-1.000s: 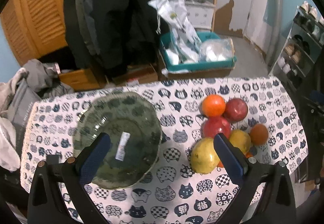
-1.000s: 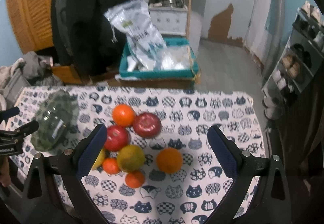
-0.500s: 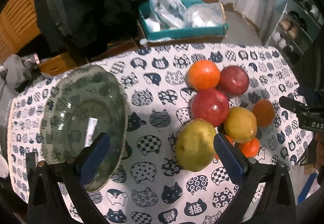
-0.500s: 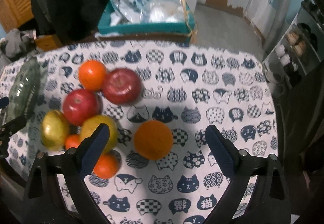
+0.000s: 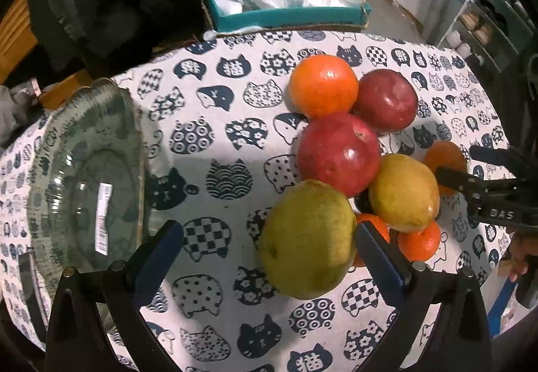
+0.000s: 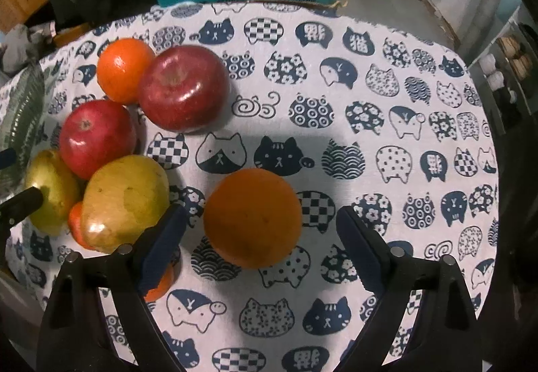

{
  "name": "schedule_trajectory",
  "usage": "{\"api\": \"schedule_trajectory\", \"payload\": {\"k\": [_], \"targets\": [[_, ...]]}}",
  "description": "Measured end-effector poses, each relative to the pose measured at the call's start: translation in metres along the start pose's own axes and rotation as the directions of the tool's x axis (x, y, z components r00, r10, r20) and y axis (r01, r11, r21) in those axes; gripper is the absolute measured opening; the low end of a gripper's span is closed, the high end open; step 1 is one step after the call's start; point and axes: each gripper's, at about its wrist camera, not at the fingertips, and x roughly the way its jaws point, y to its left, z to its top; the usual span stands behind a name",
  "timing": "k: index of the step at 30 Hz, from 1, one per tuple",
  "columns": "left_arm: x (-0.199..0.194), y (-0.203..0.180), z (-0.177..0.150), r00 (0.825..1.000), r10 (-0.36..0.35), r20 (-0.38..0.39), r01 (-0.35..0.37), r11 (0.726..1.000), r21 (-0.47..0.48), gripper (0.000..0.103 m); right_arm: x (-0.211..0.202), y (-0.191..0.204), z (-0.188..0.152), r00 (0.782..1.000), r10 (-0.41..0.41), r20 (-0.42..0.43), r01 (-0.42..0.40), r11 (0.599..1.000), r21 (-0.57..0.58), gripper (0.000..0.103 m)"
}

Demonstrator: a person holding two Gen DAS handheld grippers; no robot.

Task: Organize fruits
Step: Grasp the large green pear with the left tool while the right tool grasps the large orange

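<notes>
On the bench with the cat-print cloth [image 6: 386, 76], a big orange [image 6: 252, 217] sits by itself, right between the blue pads of the right hand-held gripper [image 6: 260, 249], whose jaws are closing in but aren't touching it yet. Just beside it is the fruit pile: two red apples [image 5: 338, 153] [image 5: 386, 99], a second orange [image 5: 322, 86], a yellowish fruit [image 5: 403, 192], a green-yellow one [image 5: 307, 239] and a couple of tangerines [image 5: 420, 244] tucked underneath. The left hand-held gripper [image 5: 269, 257] hangs wide open, its right pad just beside the green-yellow one. A glass bowl [image 5: 84, 170] sits off to the left. A teal box [image 5: 285, 15] sits on the floor behind.
</notes>
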Motion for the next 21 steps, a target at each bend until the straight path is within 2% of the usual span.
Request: {"api": "schedule_trajectory", "payload": {"k": [6,11,13,15,21], "targets": [[0.014,-0.001,0.0,0.998,-0.053,-0.039,0.052,0.998,-0.021,0.101,0.015,-0.001,-0.003,1.0,0.004,-0.027,-0.003,1.0,0.009,0.08],[0.028,0.0,-0.001,0.987,-0.136,-0.084,0.13,0.989,-0.068,0.086,0.024,-0.001,-0.008,0.999,0.021,-0.04,-0.021,1.0,0.009,0.072],[0.028,0.0,-0.001,0.984,-0.16,-0.08,0.153,0.985,-0.085,0.079,0.027,0.001,-0.008,0.999,0.034,-0.042,-0.033,0.999,0.007,0.066],[0.027,-0.001,0.0,0.978,-0.19,-0.082,0.182,0.979,-0.088,0.071,0.029,0.003,-0.008,0.999,0.028,-0.04,-0.028,1.0,-0.002,0.065],[0.024,-0.003,-0.002,0.982,-0.172,-0.082,0.166,0.983,-0.075,0.071,0.03,0.007,-0.006,0.999,0.008,-0.031,-0.008,1.0,-0.022,0.063]]}}
